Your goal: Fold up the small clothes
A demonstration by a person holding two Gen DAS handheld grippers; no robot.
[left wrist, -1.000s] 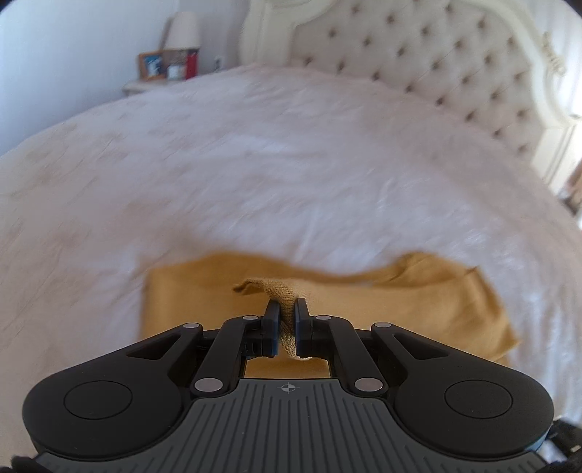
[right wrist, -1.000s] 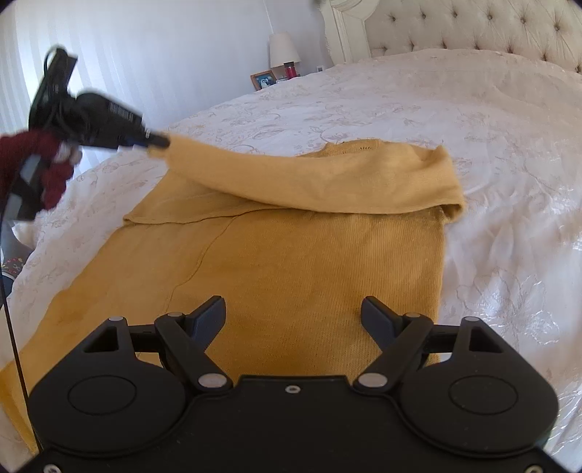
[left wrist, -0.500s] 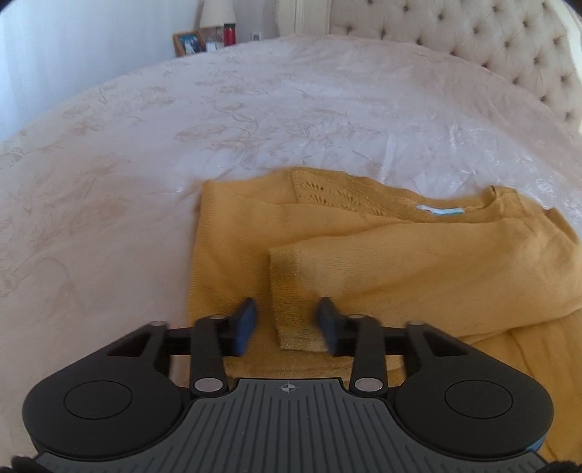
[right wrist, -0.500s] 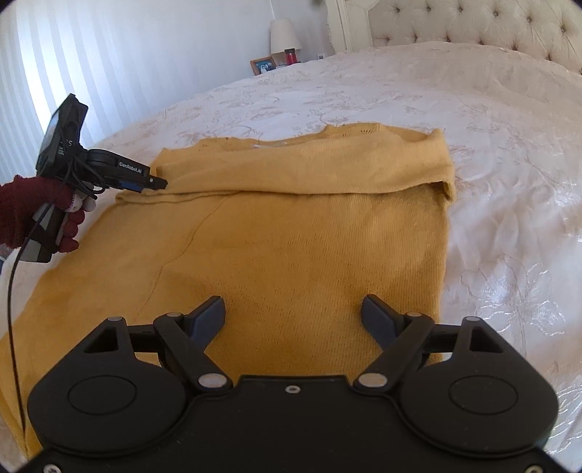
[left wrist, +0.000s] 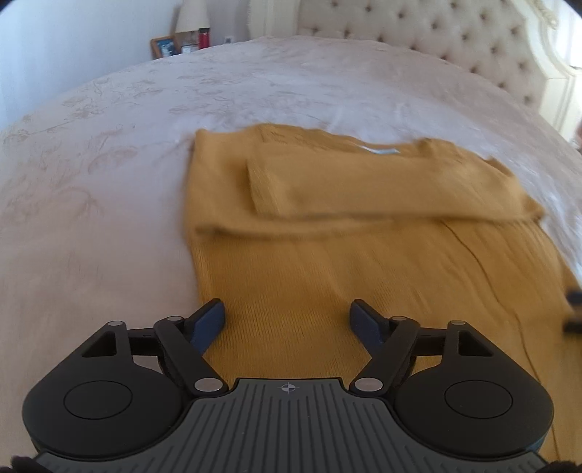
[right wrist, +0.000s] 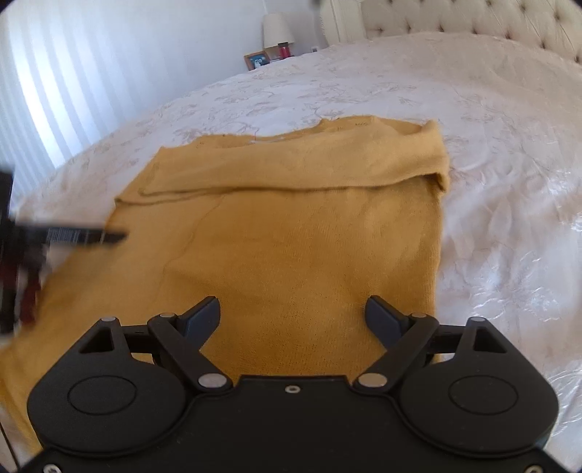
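- Left wrist view: the left gripper (left wrist: 287, 314) has its jaws wide apart, having just been opening, and nothing sits between them. Its blue-faced fingers (left wrist: 208, 320) hang over the near part of the mustard sweater (left wrist: 363, 276); the blur hides whether they touch the knit.
- Same view: the sweater lies flat on the white bedspread (left wrist: 91, 225). One sleeve (left wrist: 382, 193) is folded across the chest, its cuff end lying loose towards the sweater's left edge, clear of the gripper.
- Same view: a tufted headboard (left wrist: 454, 40) stands beyond the bed, and a lamp (left wrist: 191, 16) and a picture frame (left wrist: 163, 47) sit on the bedside surface.
- Right wrist view: the right gripper (right wrist: 293, 314) is spread wide and empty, poised over the sweater's lower body.
- Same view: the left gripper shows as a dark blur at the sweater's left edge, in a hand wearing a dark red glove (right wrist: 31, 302).
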